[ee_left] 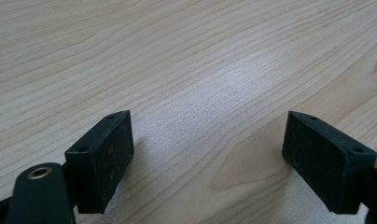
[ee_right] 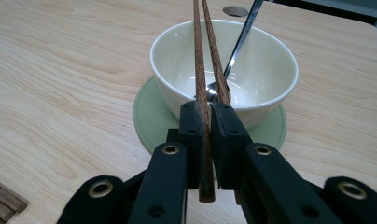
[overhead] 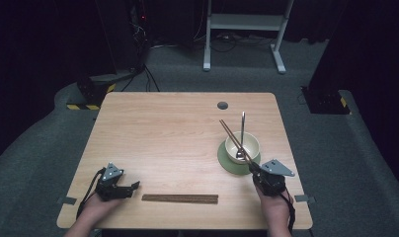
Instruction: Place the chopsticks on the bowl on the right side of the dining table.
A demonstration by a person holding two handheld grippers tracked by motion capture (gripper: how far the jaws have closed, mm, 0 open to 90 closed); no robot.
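1. The left gripper [overhead: 131,187] is black, with a grey three-cornered plate on top and a black cable trailing from its rear.
2. Its fingers [ee_left: 101,161] are blocky black pads with small screw holes in their corners.
3. The right gripper [ee_right: 209,116] has black link arms with brass-ringed holes behind the pads.
4. Both forearms are bare.

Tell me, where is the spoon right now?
The spoon stands in the cream bowl on the green saucer, at the table's right side in the high view, its handle leaning on the far rim beside the chopsticks pinched in the right gripper.
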